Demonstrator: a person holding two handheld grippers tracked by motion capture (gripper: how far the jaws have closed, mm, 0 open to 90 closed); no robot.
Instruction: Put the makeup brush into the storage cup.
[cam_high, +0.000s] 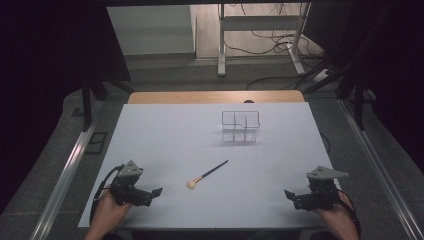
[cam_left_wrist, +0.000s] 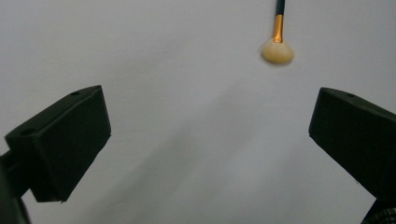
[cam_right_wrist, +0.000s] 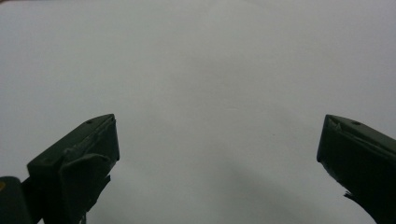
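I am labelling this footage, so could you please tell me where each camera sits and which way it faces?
High view: above the person's side, looking forward and down on the white table; shows both hands, the left gripper and right gripper.
Left gripper view: rides that gripper, looking past its open jaws at the makeup brush.
Right gripper view: looks past its open jaws at bare tabletop.
High and left gripper views share the brush.

You are looking at a makeup brush (cam_high: 207, 176) showing a black handle, an orange-copper band and cream bristles, lying on a pale grey-white table (cam_high: 165, 135). Your grippers' jaws are showing black, and the organizer (cam_high: 240, 126) is looking clear.
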